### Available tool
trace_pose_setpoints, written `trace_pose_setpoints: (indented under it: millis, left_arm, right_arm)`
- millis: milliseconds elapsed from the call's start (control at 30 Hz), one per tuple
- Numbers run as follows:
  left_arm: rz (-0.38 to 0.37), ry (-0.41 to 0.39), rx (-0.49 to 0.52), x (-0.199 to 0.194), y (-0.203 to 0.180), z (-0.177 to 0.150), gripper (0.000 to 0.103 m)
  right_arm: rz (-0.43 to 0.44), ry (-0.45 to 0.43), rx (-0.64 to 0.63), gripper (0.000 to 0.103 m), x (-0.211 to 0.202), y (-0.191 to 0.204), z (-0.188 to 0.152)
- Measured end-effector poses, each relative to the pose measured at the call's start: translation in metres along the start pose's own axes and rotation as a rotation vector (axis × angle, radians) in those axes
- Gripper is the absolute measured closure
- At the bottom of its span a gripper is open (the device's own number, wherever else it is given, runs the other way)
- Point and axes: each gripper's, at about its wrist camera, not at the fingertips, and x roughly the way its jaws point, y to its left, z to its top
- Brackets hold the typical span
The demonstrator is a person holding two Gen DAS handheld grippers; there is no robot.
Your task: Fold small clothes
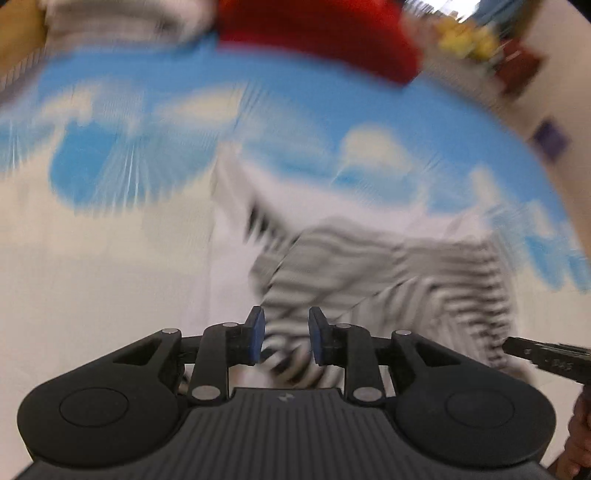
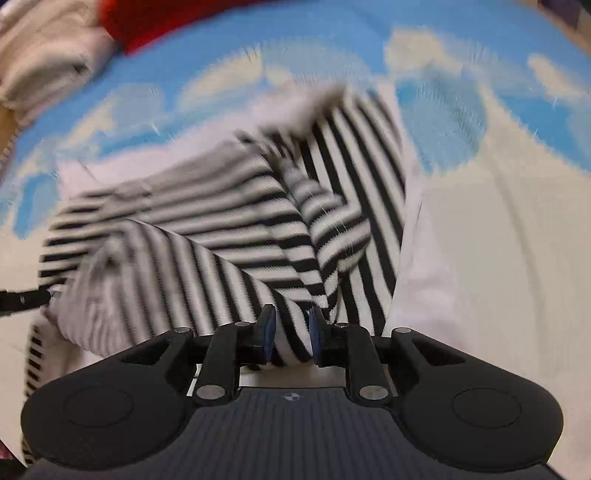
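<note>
A black-and-white striped garment (image 1: 388, 273) (image 2: 221, 221) lies crumpled, with folds crossing each other, on a blue-and-white cloud-print sheet (image 1: 184, 110) (image 2: 498, 240). My left gripper (image 1: 286, 332) hovers over the garment's near left edge with its blue pads apart; the striped cloth shows through the gap, below them. My right gripper (image 2: 291, 328) stands at the garment's near edge, pads narrowly apart, with a striped fold in the gap. A tip of the right gripper (image 1: 546, 354) pokes in at the garment's right side. Both views are motion-blurred.
A red cloth (image 1: 314, 29) (image 2: 147, 18) and a pale cloth pile (image 1: 110, 22) (image 2: 44, 62) lie at the sheet's far side. Plain white fabric (image 2: 417, 277) borders the striped garment on the right. Small coloured items (image 1: 472, 40) sit far right. A hand (image 1: 580, 435) shows at the right edge.
</note>
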Motion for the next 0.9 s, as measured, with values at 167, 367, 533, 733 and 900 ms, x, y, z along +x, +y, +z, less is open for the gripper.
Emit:
trace_pose_setpoints:
  millis: [167, 367, 533, 733, 900]
  left_arm:
    - [-0.001, -0.176, 0.076, -0.093, -0.02, -0.019, 0.074]
    - [0.007, -0.311, 0.054, -0.175, -0.029, -0.115, 0.058]
    - [0.061, -0.189, -0.03, -0.176, -0.018, -0.192, 0.059]
    - [0.068, -0.14, 0.039, -0.18, -0.029, -0.213, 0.055]
    - [0.098, -0.072, 0.031, -0.147, -0.012, -0.226, 0.054]
  right_arm:
    - [-0.021, -0.253, -0.148, 0.082, -0.097, 0.02, -0.013]
    - [0.063, -0.472, -0.1, 0.075, -0.196, 0.013, -0.068]
    - [0.035, -0.442, -0.094, 0.066, -0.201, -0.001, -0.137]
    - [-0.005, -0.3, 0.059, 0.066, -0.172, -0.022, -0.189]
    - [-0.058, -0.242, 0.133, 0.066, -0.152, -0.031, -0.193]
